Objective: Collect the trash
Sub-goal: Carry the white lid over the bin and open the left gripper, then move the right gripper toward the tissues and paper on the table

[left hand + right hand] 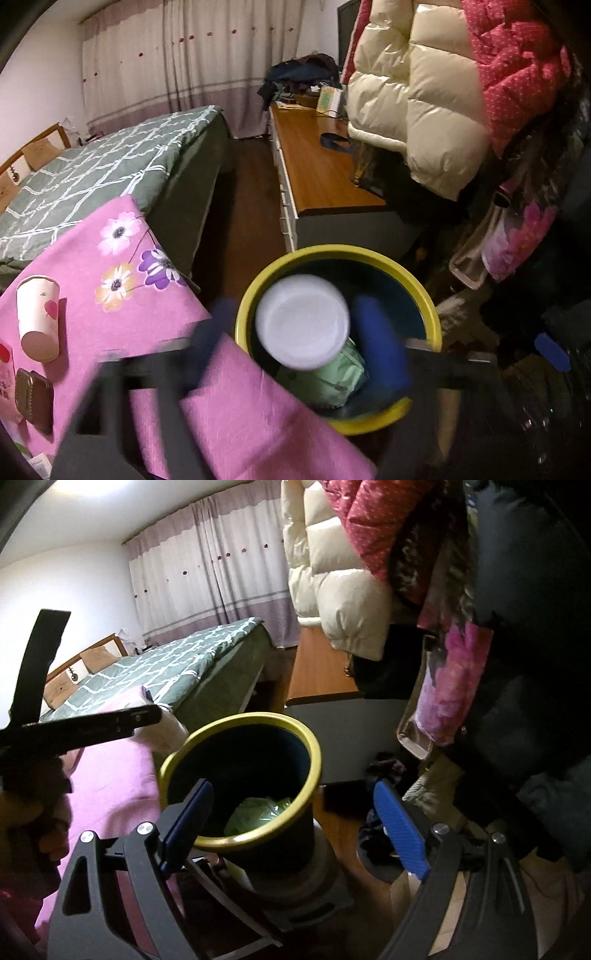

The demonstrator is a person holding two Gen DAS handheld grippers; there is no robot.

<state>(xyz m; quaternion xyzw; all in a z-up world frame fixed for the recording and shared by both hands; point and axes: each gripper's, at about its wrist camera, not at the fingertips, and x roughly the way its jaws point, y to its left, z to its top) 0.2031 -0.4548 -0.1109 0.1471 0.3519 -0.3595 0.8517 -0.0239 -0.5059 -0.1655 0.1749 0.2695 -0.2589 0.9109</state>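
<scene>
Cup [302, 322] over bin [432, 314]; another cup [38, 317] on cloth [122, 295], left.

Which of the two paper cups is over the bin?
The plain white cup, seen end-on over the yellow-rimmed bin. The heart-printed cup lies on the pink cloth.

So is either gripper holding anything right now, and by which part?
Nothing is held. The left gripper is open, the white cup loose between its fingers over the bin. The right gripper is open and empty.
</scene>
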